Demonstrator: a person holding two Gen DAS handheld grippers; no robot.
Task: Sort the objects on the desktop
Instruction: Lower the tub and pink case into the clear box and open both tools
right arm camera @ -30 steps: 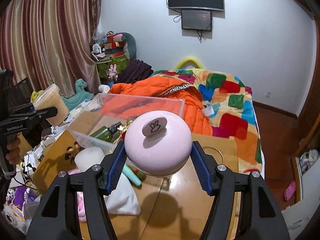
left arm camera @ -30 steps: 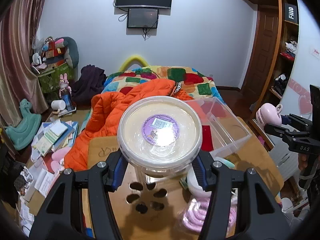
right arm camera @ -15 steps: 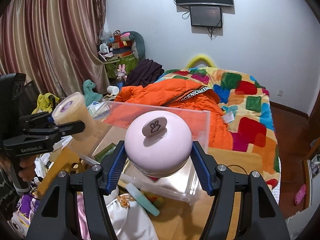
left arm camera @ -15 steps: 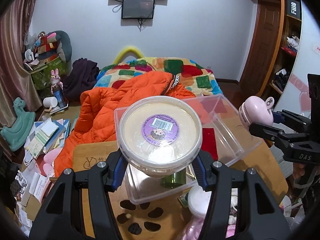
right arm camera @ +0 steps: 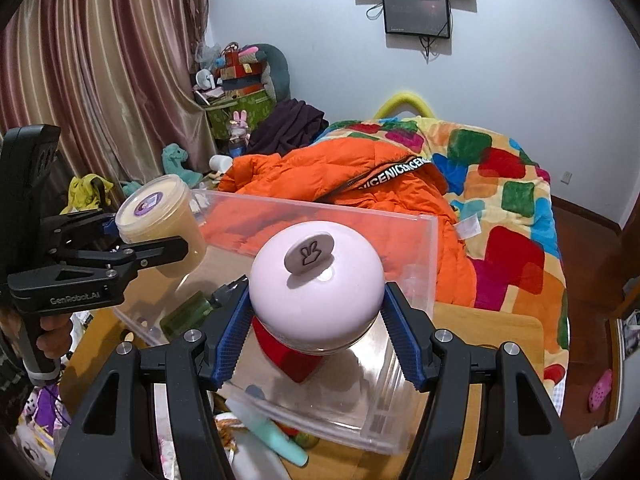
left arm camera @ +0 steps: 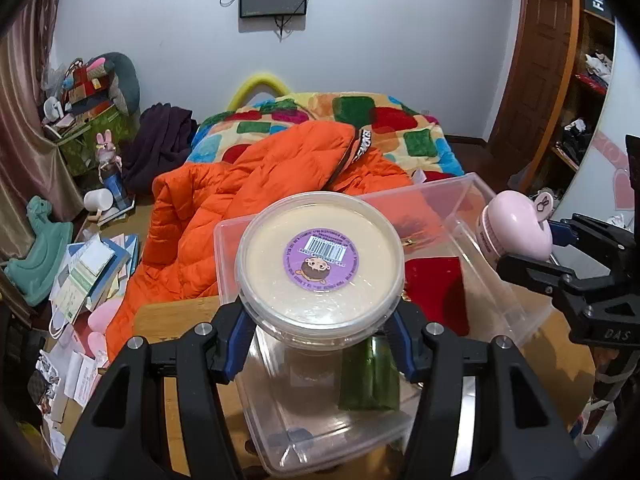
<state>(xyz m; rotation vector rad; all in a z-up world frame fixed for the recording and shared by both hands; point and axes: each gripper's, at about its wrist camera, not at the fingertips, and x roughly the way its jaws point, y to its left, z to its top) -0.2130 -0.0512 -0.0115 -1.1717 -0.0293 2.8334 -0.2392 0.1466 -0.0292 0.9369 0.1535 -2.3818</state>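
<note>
The smooth, rigid tub point(left arm camera: 320, 260) is clamped below its rim by the left gripper point(left arm camera: 320, 344) at frame centre, the rounded, likely slippery jar point(right arm camera: 316, 288) gripped at its waist by the right gripper point(right arm camera: 316, 336), both over the bin point(left arm camera: 472, 216)

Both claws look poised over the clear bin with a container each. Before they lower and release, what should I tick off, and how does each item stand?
1. Left claw gripping the round cream tub with a purple label: ok, pads on both sides.
2. Right claw gripping the pink domed jar with a rabbit tab: ok.
3. Clear plastic storage bin lidless: ok.
4. Bare floor under tub: not ok, a green bottle lies there.
5. Bare floor under jar: cannot tell, a red box lies beneath it.
6. The two claws apart: ok.
</note>
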